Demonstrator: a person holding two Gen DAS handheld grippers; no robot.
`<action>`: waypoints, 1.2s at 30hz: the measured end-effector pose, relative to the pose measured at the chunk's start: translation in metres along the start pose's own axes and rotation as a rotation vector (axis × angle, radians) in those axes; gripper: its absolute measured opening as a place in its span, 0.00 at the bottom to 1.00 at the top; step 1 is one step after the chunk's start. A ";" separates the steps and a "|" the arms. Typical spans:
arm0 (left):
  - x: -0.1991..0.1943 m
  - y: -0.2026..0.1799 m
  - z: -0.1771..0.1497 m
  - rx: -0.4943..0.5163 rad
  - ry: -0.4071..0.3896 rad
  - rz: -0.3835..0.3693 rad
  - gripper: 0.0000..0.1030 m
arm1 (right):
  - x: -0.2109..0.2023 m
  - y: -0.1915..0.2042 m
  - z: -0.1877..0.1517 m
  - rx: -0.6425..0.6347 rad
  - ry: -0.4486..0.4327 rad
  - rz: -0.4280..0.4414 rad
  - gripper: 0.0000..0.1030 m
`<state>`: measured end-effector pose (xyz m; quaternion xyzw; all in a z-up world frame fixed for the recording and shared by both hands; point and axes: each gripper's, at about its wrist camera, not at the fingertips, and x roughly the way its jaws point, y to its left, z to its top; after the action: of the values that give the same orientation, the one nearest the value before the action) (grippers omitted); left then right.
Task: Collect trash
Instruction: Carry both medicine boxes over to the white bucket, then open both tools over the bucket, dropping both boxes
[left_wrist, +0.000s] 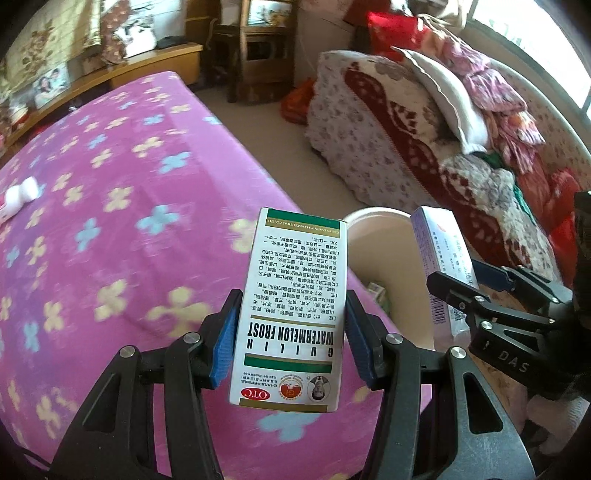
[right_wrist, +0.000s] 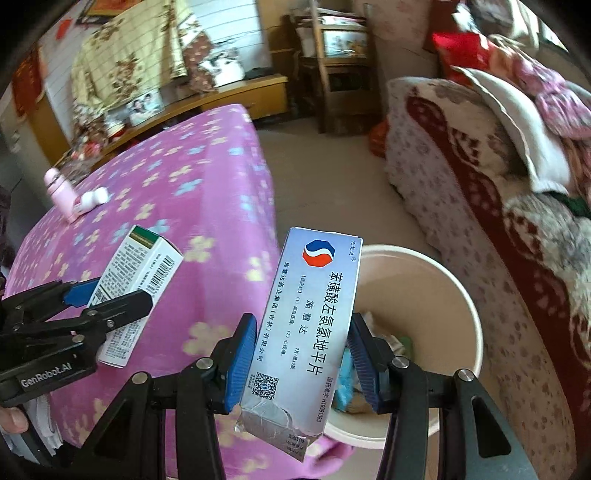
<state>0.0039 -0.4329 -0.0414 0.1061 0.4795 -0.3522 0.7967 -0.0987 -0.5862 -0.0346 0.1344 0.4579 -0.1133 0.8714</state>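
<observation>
The left hand-held gripper (left_wrist: 290, 328) held a white cardboard medicine box with green stripes (left_wrist: 291, 310). Its blue pads (left_wrist: 223, 339) pressed on both long sides of the box. The box was tall and flat. It had black print all over it, the words "Watermelon Frost" in big letters, and a red oval mark near its bottom end. The print looked upside down in the left wrist view.

The right hand-held gripper (right_wrist: 301, 350) held a pale blue cardboard medicine box (right_wrist: 303, 332). Its blue pads squeezed the box from both sides too. This box had a red and blue round mark at the top, dark letters running down it, and a small square code near the bottom. Its bottom flap was torn and crumpled.

Both boxes were up in the air, close to a round cream plastic trash bucket (right_wrist: 461, 291). The blue box was over the near rim of the bucket. The white box was just to the left of the bucket, over the edge of a pink flowered bed cover (right_wrist: 207, 206). Some scraps lay inside the bucket.

Far from the bucket, on the pink cover, stood a small pink bottle (right_wrist: 61, 194).
</observation>
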 end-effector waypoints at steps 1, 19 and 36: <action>0.003 -0.006 0.002 0.009 0.002 -0.008 0.50 | 0.001 -0.010 -0.002 0.016 0.003 -0.010 0.47; 0.052 -0.057 0.021 0.015 0.073 -0.183 0.51 | 0.024 -0.088 -0.023 0.157 0.050 -0.088 0.54; 0.015 -0.050 0.012 0.066 -0.095 -0.070 0.64 | 0.015 -0.074 -0.038 0.170 0.022 -0.077 0.68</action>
<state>-0.0164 -0.4825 -0.0393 0.0988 0.4329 -0.4002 0.8017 -0.1429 -0.6440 -0.0772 0.1915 0.4609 -0.1835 0.8469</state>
